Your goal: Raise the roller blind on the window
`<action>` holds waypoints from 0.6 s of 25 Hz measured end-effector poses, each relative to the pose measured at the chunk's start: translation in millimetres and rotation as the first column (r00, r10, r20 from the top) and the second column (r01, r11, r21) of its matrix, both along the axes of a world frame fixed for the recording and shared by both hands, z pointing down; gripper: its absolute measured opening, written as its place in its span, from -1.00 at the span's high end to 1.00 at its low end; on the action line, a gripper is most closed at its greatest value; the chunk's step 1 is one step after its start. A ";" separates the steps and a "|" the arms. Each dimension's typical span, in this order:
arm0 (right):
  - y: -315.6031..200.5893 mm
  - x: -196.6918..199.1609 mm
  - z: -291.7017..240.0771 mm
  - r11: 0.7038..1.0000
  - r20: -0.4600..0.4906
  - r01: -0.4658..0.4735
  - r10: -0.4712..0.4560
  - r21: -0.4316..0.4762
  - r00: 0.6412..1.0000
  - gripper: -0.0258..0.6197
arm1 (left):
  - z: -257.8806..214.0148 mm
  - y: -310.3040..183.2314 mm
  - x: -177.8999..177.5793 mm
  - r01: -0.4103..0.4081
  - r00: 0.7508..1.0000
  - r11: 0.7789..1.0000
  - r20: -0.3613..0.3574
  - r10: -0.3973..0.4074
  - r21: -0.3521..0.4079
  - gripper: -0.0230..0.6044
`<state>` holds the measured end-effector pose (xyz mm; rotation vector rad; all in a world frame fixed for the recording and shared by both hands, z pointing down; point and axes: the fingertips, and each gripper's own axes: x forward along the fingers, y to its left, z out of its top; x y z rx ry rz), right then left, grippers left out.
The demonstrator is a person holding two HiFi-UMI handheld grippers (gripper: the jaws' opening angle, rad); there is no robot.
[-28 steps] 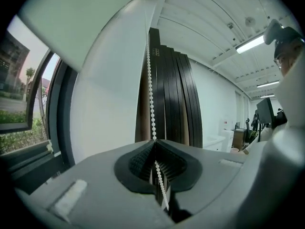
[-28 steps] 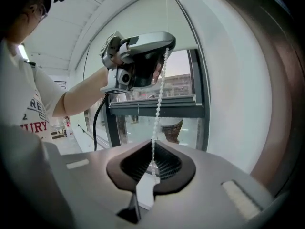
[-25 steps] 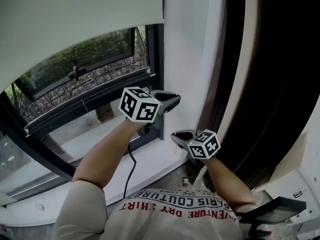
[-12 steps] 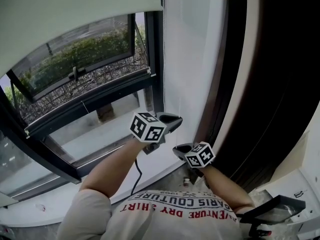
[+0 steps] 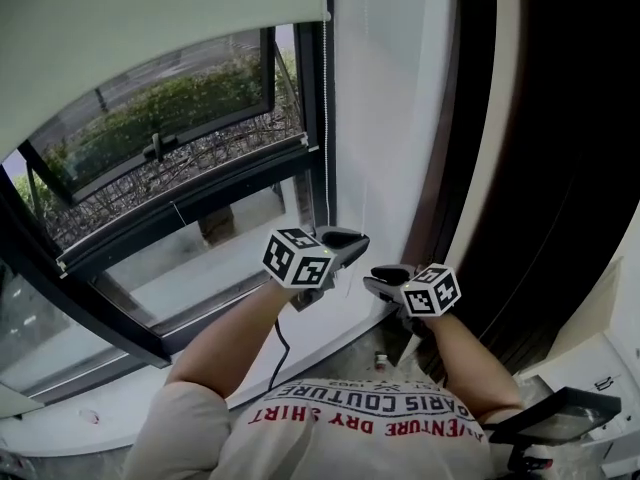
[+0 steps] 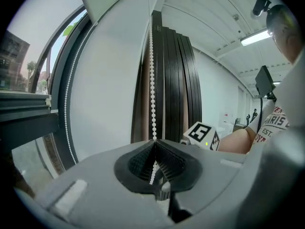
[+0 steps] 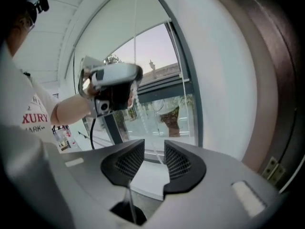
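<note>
Head view and the two gripper views of a person standing at a window (image 5: 310, 118) with a dark frame. The roller blind (image 5: 150, 18), pale and plain, covers only the top of the window; its lower edge crosses the upper part of the head view, and below it the glass is bare, showing a tilted sash (image 5: 160, 118) and green shrubs (image 5: 180, 93) outside. The bead chain (image 5: 326, 138) hangs down the right side of the frame, between the glass and a strip of white wall (image 5: 385, 118); a dark pleated curtain (image 5: 560, 168) hangs further right. The left gripper (image 5: 355, 238) is held low at the foot of the chain, pointing towards the wall; its own view shows its jaws fully together with the white beads pinched between the ribbed pads, the chain rising straight up from the grip. The right gripper (image 5: 382, 274) sits just beside and slightly below the left one, nearer the curtain. Its jaws have just been opening and now stand about half apart; a thin strand of the chain passes through the gap, and neither pad presses on it, so this gripper grips nothing. In the right gripper view the left gripper appears above and to the left, in front of the glass. A white sill (image 5: 300, 338) runs beneath both grippers.
</note>
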<state>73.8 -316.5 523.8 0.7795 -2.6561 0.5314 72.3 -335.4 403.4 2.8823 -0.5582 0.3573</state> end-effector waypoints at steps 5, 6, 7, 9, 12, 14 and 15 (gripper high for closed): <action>-15.0 25.0 -105.6 0.996 0.208 -0.038 0.021 0.079 0.978 0.51 | -2.9 11.4 -0.8 -0.017 1.000 1.000 -0.012 0.017 0.010 0.89; -16.3 24.9 -130.4 0.993 0.238 -0.036 0.008 0.115 0.971 0.50 | -3.6 15.4 -1.6 -0.021 1.000 1.000 -0.011 0.021 0.012 0.89; -16.9 23.8 -156.1 0.988 0.261 -0.032 -0.010 0.154 0.965 0.49 | -4.7 19.4 -1.7 -0.026 1.000 1.000 -0.010 0.026 0.016 0.89; -15.5 19.4 -210.0 0.972 0.306 -0.026 -0.048 0.233 0.951 0.47 | -7.1 26.6 -0.3 -0.036 0.999 0.999 -0.006 0.036 0.024 0.89; -7.7 7.5 -282.2 0.948 0.360 -0.031 -0.090 0.317 0.929 0.39 | -10.4 35.6 2.8 -0.049 0.999 0.998 -0.001 0.049 0.030 0.89; -7.2 -2.0 -311.3 0.933 0.344 -0.023 -0.110 0.360 0.932 0.35 | -12.7 41.8 4.7 -0.056 0.998 0.998 0.002 0.056 0.029 0.89; -8.9 -6.4 -320.2 0.927 0.330 -0.017 -0.116 0.374 0.937 0.34 | -13.3 45.5 5.6 -0.060 0.998 0.998 0.007 0.060 0.028 0.89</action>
